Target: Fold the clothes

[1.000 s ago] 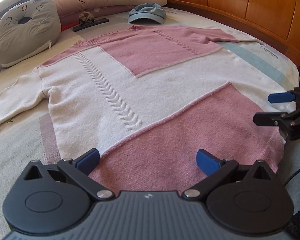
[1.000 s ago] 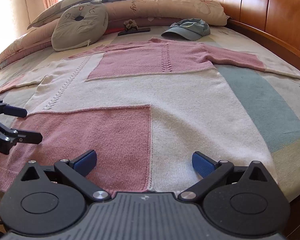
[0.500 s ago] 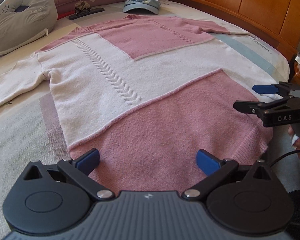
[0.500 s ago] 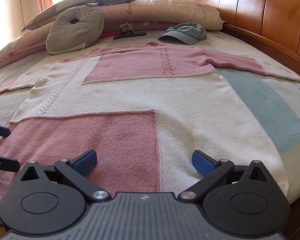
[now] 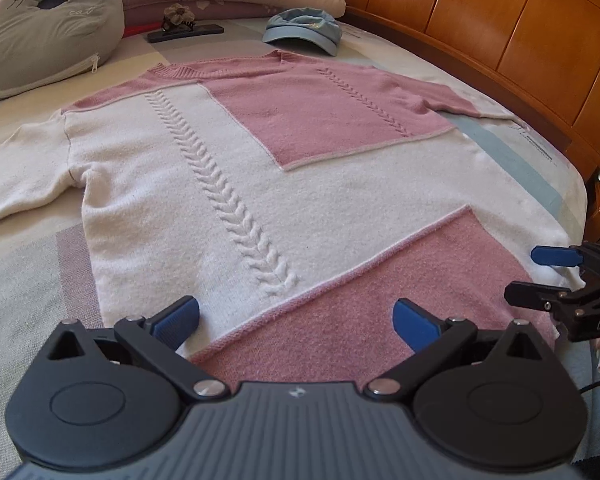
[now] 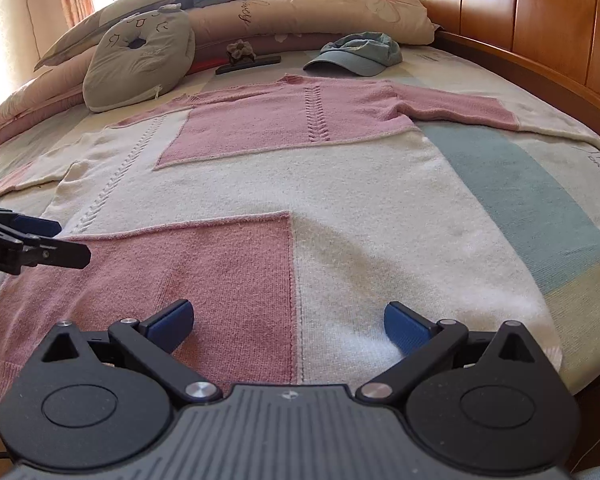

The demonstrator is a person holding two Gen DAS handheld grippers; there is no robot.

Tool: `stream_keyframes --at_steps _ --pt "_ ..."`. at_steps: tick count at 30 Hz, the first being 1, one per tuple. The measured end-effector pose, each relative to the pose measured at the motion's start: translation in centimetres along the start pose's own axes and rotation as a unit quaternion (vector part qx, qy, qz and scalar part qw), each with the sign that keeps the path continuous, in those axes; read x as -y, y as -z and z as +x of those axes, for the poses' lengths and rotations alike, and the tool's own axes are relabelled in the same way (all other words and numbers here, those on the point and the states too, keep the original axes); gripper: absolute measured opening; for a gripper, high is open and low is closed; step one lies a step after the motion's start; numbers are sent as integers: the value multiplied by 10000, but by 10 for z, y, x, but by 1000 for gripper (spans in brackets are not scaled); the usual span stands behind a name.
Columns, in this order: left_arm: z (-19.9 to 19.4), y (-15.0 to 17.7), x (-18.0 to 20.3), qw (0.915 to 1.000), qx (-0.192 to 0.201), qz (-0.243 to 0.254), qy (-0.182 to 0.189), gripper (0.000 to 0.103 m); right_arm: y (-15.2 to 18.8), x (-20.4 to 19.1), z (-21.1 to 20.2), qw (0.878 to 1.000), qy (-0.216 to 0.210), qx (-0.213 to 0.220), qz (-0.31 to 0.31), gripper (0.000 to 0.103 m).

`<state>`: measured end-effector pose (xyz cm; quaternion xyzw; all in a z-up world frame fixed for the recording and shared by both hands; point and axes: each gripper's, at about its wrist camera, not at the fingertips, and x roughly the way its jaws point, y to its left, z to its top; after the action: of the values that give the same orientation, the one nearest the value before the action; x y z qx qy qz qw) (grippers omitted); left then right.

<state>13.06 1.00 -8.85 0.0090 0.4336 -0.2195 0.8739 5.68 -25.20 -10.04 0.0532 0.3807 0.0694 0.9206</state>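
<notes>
Across the bed [image 6: 520, 200], spread flat and face up, lies the sweater [image 5: 300, 184], cream and pink in big blocks with a braided cable down each side of the chest. Its hem is nearest me, its neckline at the far end, and its sleeves reach out left and right. My left gripper [image 5: 296, 318] hovers over the near hem where cream meets pink, jaws wide apart and empty. My right gripper [image 6: 288, 320] hangs over the hem farther right, just as wide and holding nothing. Beyond the neckline sit a blue cap [image 6: 356, 54], a dark clip [image 6: 246, 62] and a grey cat-face cushion [image 6: 140, 64] against long pillows [image 6: 320, 12]. On the right a curved wooden headboard [image 5: 500, 28] borders the bed.
</notes>
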Motion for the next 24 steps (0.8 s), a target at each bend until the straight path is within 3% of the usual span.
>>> stream_keyframes --at_steps 2,6,13,16,19,24 --pt "-6 -9 -8 10000 -16 -86 -8 102 -5 5 0 9998 -76 -110 136 103" --pt "-18 -60 -44 9975 428 -419 -383 102 -20 13 2 9983 -192 -375 405 103" --pt "-1 -157 -110 9878 836 -1113 -693 102 -57 32 -8 9980 137 -520 342 103" --pt "29 -179 -146 9818 583 -1765 -397 102 -70 38 -9 9980 102 -476 415 103" --pt "61 -182 -168 9742 218 -2239 -174 102 -80 40 0 9977 -18 -462 492 103" --pt "93 -176 -193 9623 18 -2714 -171 102 -87 38 23 9968 -150 -601 511 103"
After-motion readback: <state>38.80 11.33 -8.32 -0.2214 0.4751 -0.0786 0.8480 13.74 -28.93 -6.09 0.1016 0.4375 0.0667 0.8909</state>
